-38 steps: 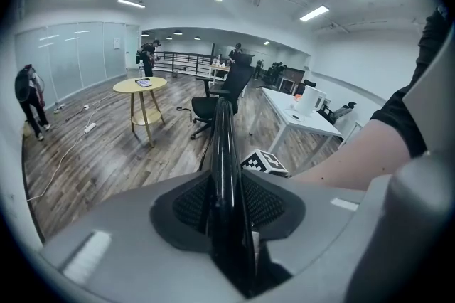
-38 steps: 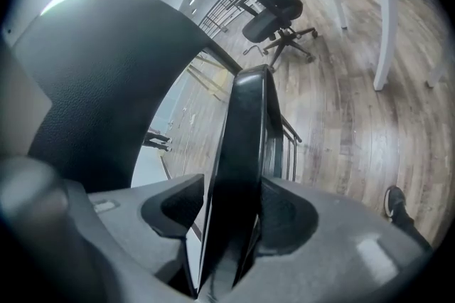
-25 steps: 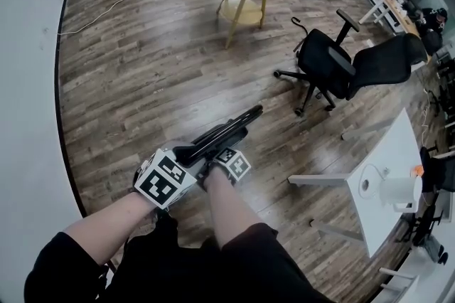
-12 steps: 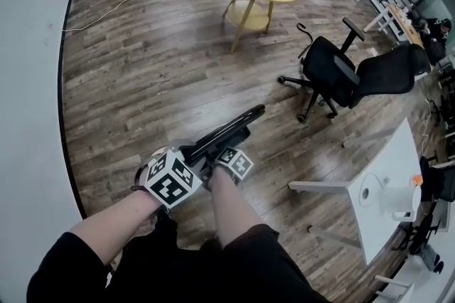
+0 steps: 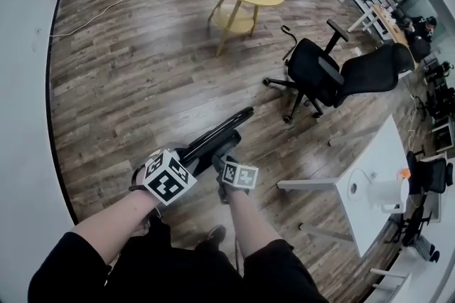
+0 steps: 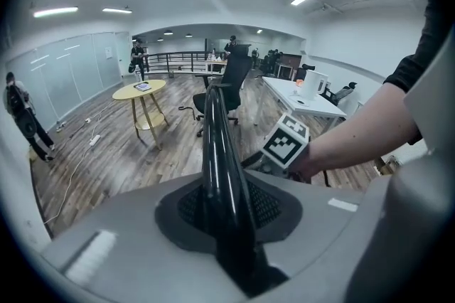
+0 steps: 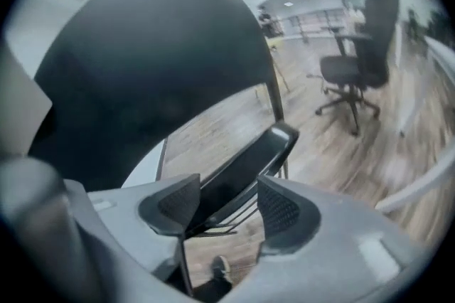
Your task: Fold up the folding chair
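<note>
The left gripper [image 6: 229,208] is tightening onto the folding chair's [image 5: 213,139] black top rail to steady it on the wood floor [image 5: 128,81], while the right gripper [image 7: 225,208] (its 2 jaws just opening, apart around the seat [image 7: 245,168]) is apparently releasing.

The right gripper [image 5: 220,161] is now drawn nearer and rightward, away from the left gripper [image 5: 179,154] it sat tight beside a second ago. Its marker cube [image 5: 239,175] is rolled to face upward. Its jaws have just been opening, and an edge of the folding chair [image 5: 213,139] stands loosely between them. The left gripper's jaws have just been closing, and they clamp the chair's black rim.
</note>
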`<state>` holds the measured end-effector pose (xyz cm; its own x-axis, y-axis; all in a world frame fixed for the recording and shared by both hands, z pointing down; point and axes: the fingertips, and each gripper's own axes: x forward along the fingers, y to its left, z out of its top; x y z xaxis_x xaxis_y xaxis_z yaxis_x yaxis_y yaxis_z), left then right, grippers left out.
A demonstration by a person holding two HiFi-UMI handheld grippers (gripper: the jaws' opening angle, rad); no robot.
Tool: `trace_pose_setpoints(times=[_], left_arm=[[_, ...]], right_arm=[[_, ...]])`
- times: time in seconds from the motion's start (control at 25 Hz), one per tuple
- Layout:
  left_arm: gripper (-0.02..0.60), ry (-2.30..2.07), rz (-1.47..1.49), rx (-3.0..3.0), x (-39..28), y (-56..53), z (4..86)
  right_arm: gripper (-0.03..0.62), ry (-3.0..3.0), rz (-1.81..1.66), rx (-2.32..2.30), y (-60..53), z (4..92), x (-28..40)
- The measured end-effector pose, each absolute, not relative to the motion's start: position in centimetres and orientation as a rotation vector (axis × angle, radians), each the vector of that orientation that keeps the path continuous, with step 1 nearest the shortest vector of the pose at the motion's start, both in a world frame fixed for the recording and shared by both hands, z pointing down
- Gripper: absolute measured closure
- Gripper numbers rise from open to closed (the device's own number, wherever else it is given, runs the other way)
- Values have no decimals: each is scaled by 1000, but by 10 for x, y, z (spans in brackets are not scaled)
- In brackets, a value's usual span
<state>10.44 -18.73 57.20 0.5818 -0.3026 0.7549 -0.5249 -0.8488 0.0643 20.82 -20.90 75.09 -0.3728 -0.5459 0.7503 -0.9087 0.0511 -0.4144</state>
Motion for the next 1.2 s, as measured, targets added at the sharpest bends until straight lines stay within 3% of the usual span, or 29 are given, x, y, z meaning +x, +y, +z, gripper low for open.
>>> trace_pose_setpoints(times=[0.12,0.36,0.68,0.8,1.0,1.2], left_arm=[[505,-668,1128,2535,107,-188,575],[508,-654,1115,2533,109,-192,577],[508,-643,1117,2532,110,-199,582],[505,-652,1118,2537,108,-199,585],[502,-687,1135,2527,101,-198,587],[502,-664,1137,2533,110,-185,590]], right_arm=[[347,-2001,1036,1341,-197,730,234],[352,-1918,1194,1438,-172,733,253],[329,-2078,18,739,-247,584,209],[322,-1905,-338,363,-257,568,205],[319,-1802,-697,54,-262,555,207],[281,-1852,-755,-121,-274,560,187]])
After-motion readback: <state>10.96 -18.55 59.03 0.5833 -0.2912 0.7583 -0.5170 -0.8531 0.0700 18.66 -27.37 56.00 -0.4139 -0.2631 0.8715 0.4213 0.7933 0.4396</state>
